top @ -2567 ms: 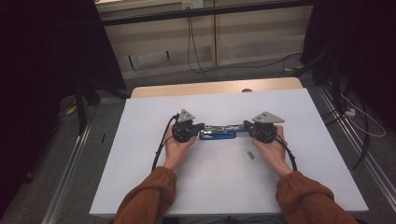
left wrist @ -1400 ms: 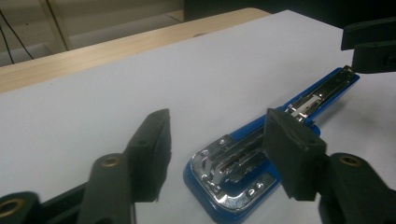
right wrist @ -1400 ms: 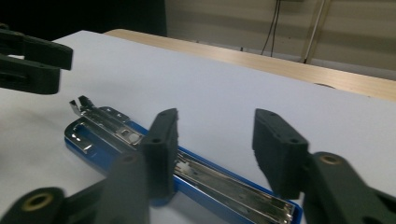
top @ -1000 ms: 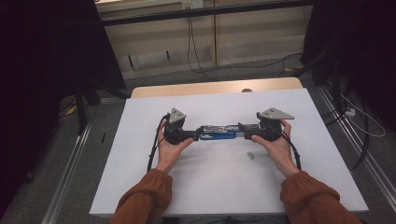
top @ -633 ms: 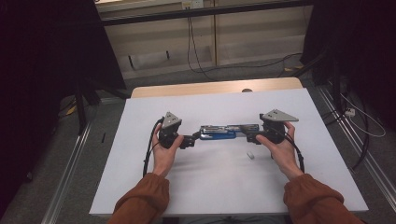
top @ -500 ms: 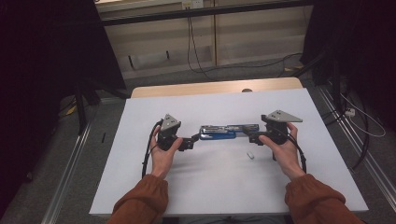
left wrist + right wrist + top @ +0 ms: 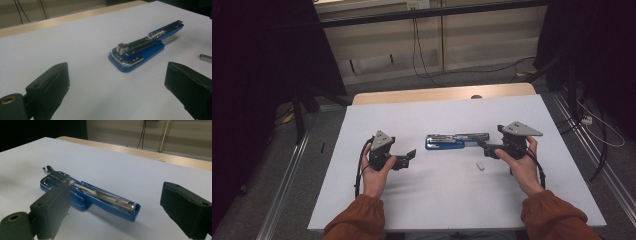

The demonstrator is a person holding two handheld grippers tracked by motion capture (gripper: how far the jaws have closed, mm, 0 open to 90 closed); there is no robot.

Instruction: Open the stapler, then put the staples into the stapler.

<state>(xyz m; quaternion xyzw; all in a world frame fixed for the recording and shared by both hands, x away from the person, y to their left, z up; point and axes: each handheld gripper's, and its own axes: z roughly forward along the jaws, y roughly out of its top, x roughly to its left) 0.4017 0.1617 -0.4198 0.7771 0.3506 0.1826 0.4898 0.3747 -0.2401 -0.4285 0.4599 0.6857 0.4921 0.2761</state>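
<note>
- Your left gripper (image 7: 411,156): jaws spread wide, holding nothing, just left of the blue stapler (image 7: 455,141).
- Your right gripper (image 7: 484,148): jaws apart too, empty, near stapler's right end.
- Stapler lies flat, opened out, mid-desk (image 7: 437,200).
- Small staple strip (image 7: 480,166) lies loose nr right gripper.

White table (image 7: 422,200) w/ blue stapler (image 7: 452,141) & small staple strip (image 7: 480,166) on it.

Legible text, labels, brands, numbers, signs: none. Blue stapler (image 7: 455,141) at table centre, opened flat: no readable marking on body or metal rail. Staple strip (image 7: 480,166) near right of it: unmarked. White table (image 7: 432,200): bare of print.
</note>
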